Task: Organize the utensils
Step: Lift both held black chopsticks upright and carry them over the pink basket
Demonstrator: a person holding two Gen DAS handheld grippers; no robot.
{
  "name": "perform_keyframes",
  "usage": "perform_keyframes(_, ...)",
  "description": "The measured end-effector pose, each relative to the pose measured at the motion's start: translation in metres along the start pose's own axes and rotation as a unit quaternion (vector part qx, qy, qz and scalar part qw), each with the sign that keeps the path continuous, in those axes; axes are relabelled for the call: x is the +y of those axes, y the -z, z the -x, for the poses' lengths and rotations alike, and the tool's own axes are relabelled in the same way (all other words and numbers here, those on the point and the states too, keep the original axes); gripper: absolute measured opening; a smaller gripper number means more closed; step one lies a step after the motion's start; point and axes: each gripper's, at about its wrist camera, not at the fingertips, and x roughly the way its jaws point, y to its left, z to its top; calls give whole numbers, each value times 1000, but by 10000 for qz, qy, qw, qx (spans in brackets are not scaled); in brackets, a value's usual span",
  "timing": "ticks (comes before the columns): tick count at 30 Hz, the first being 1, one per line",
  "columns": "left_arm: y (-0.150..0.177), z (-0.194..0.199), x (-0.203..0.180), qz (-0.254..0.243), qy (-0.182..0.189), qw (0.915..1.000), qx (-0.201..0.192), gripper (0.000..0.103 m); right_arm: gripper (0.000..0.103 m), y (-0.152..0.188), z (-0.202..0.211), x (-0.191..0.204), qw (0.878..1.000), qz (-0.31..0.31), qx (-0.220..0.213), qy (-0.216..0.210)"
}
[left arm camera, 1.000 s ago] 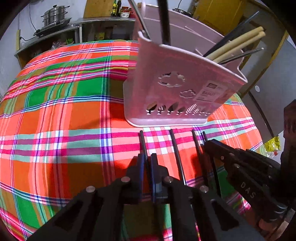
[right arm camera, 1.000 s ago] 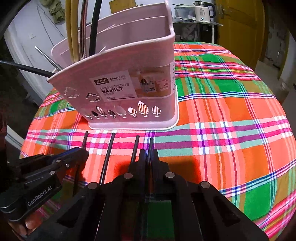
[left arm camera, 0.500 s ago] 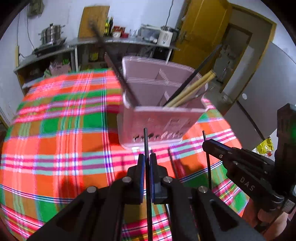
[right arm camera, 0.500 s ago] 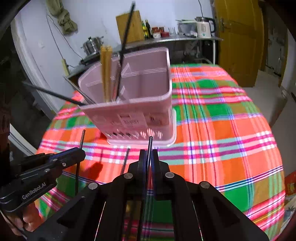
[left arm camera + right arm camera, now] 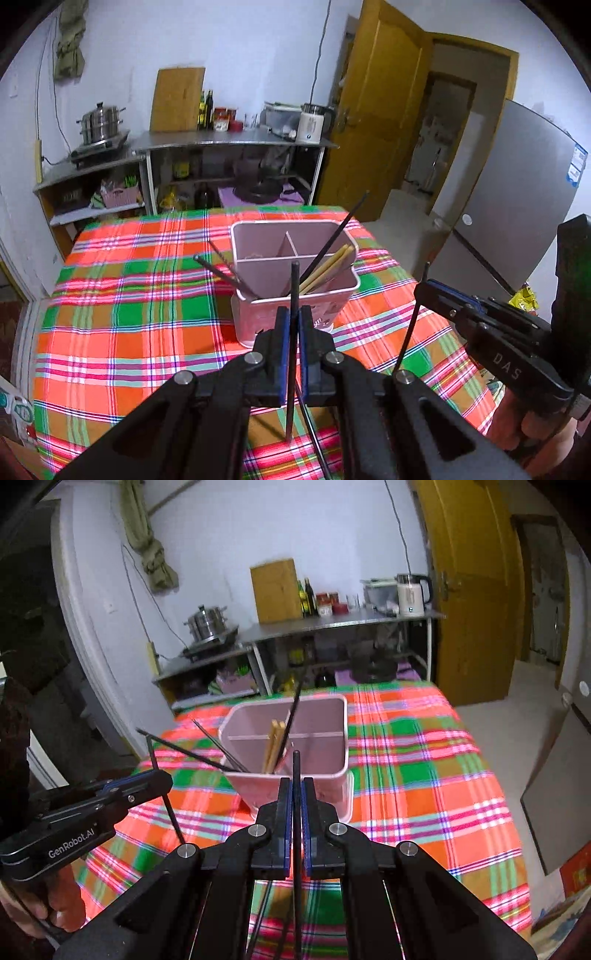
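A pink divided chopstick basket point(image 5: 295, 291) point(image 5: 295, 734) stands on the plaid tablecloth point(image 5: 129, 314). It holds yellow chopsticks point(image 5: 328, 267) point(image 5: 275, 742) and several black ones leaning out. My left gripper point(image 5: 291, 314) is shut on a black chopstick point(image 5: 293, 288), held upright above the table in front of the basket. My right gripper point(image 5: 294, 790) is shut on another black chopstick point(image 5: 296, 768), also upright in front of the basket. Each gripper shows in the other's view, the right point(image 5: 424, 286) and the left point(image 5: 162, 775), with its chopstick.
More black chopsticks point(image 5: 314, 435) lie on the cloth below the grippers. Behind the table stand metal shelves point(image 5: 229, 140) with a steamer pot point(image 5: 101, 125), bottles and a kettle point(image 5: 410, 592). A yellow door point(image 5: 384, 122) and a fridge point(image 5: 517, 206) are to the right.
Both grippers have risen from the tablecloth, each lifting a black chopstick well above the table. The basket now looks smaller and is seen from above.
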Motion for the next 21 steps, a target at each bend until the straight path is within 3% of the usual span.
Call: perform_keyframes(21,43,40,-12,-8,20,10000,82,5,4,36,75,7,9996,106,-250,74)
